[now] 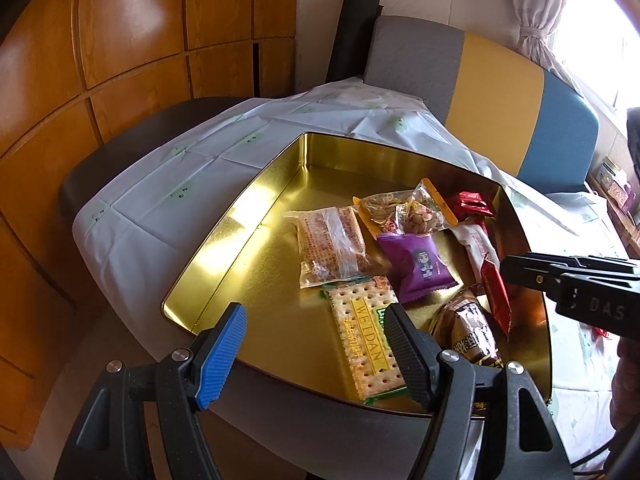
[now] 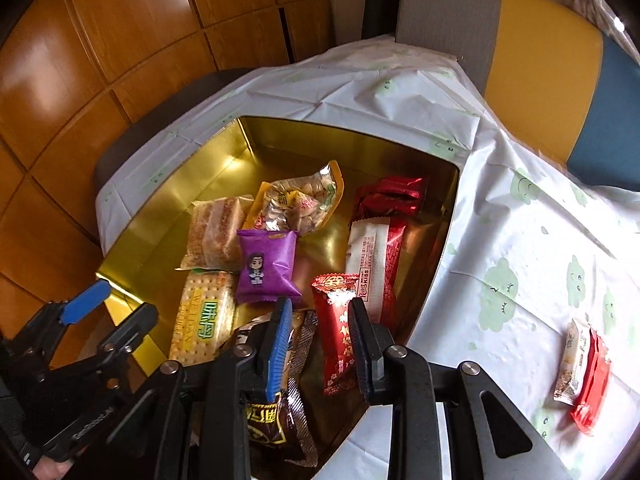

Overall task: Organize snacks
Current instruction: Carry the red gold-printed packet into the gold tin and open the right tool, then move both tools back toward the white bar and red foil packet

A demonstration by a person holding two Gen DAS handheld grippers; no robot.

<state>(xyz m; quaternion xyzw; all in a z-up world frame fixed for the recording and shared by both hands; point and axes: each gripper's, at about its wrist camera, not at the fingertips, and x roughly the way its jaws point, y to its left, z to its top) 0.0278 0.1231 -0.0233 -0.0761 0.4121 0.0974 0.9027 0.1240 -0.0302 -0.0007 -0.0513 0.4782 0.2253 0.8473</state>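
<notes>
A gold tin box (image 1: 224,236) (image 2: 132,240) on the table holds several snack packs: a cracker pack (image 1: 366,336) (image 2: 204,320), a purple pack (image 1: 416,268) (image 2: 268,264), a clear rice-cake pack (image 1: 332,246), a nut bag (image 2: 300,200), red packs (image 2: 390,194) and a brown pack (image 2: 276,420). My left gripper (image 1: 316,348) is open and empty over the tin's near rim. My right gripper (image 2: 320,344) is open over a red patterned pack (image 2: 336,328), which lies between its fingers; it also shows in the left wrist view (image 1: 516,270).
A white cloth with green prints (image 2: 500,240) covers the table. Two small snack packs (image 2: 584,372) lie on it right of the tin. A grey, yellow and blue chair back (image 1: 500,92) stands behind. Wooden panels (image 1: 100,60) lie left.
</notes>
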